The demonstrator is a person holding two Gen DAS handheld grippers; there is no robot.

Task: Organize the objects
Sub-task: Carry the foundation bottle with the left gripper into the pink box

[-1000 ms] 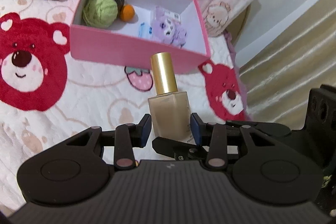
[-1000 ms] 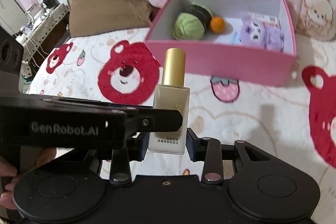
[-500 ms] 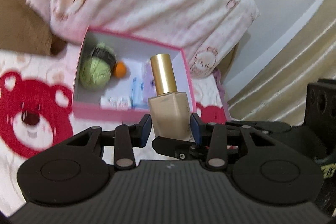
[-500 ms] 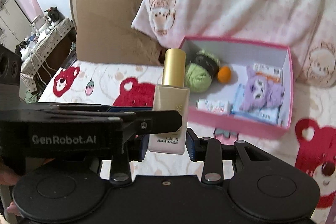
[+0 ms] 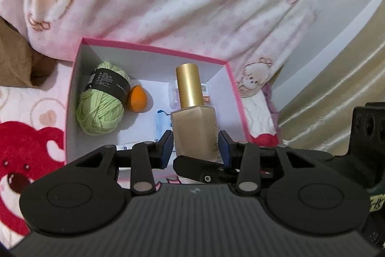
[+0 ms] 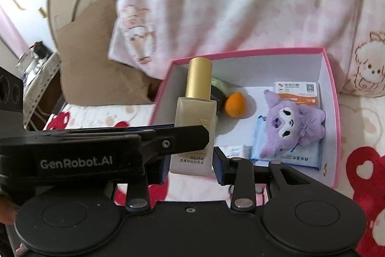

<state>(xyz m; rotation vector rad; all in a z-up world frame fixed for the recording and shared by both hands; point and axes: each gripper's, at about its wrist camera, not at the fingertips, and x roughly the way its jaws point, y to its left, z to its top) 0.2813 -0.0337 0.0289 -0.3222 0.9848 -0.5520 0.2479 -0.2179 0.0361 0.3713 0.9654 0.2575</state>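
Yarn (image 5: 101,107) left of sponge (image 5: 137,101)

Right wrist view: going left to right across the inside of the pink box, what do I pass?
Gold-capped foundation bottle held in front → orange makeup sponge → purple plush toy.

Frosted glass bottle (image 5: 195,129), matt gold cap (image 5: 189,85); fuzzy yarn (image 5: 101,107); smooth cardboard box (image 5: 154,53).

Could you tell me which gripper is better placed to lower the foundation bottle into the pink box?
Left, probably. The left gripper and right gripper both clamp the foundation bottle, but the left view faces the pink box squarely, near bare floor beside the orange sponge.
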